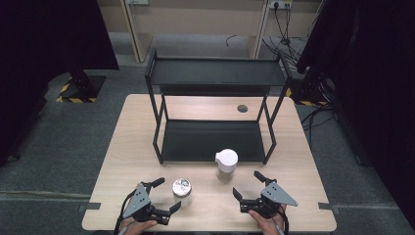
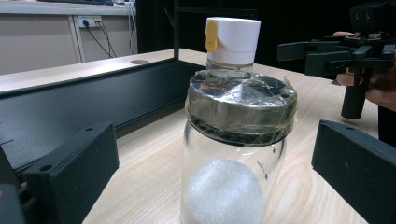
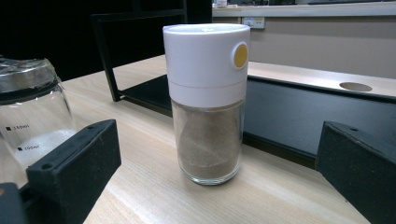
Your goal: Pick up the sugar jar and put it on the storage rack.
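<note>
Two jars stood on the wooden table (image 1: 122, 147), in the lower middle of the high view. A glass jar (image 1: 181, 190) with a film-wrapped lid sat between the wide-open jaws of the left gripper (image 1: 165, 195), untouched and holding a white mound. A white-capped shaker (image 1: 226, 164) of brown powder stood just in front of the black shelf rack (image 1: 214, 73). At lower right, the right gripper (image 1: 248, 184) gaped toward the shaker, holding nothing.

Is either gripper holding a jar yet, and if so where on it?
Nothing is held. The left gripper is open with the glass jar between its jaws, untouched. The right gripper is open short of the shaker.
</note>
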Demonstrator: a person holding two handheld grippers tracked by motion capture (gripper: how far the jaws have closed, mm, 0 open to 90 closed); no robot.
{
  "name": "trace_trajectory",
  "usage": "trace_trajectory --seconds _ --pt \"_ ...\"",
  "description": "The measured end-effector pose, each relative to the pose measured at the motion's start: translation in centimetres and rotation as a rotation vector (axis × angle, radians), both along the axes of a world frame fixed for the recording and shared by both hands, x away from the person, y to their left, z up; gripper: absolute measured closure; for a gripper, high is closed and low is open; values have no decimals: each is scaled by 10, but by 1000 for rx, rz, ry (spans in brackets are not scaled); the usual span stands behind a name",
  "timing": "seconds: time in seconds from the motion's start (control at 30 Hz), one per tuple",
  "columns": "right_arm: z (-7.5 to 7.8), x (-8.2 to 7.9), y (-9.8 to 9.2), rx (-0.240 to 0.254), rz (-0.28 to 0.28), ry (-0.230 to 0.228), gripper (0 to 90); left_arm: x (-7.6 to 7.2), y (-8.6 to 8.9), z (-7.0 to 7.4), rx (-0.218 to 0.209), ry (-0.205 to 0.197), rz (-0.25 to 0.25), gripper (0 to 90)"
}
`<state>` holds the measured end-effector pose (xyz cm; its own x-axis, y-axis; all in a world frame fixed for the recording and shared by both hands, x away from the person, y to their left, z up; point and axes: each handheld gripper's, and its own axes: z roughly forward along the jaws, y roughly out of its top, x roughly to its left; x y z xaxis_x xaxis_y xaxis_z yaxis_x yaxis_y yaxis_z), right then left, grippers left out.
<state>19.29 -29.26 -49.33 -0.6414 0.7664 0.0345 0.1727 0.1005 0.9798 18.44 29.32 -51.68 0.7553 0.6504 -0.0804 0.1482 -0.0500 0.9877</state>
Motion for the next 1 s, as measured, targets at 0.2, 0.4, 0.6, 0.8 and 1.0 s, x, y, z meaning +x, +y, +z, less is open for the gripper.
trace_trajectory --seconds 0.2,0.4,0.6,0.8,1.0 --pt "0 0 0 2 3 -1 5 0 0 0 -3 1 2 0" --pt "-1 0 -1 7 4 -2 5 0 0 -1 -8 3 6 1" --pt "-2 1 -2 13 4 -2 5 1 0 -1 -11 4 7 0" --pt "-2 1 -2 13 6 -6 5 1 0 -1 -12 3 9 1" --pt "-2 1 -2 15 7 -9 5 0 0 -1 -12 0 9 0"
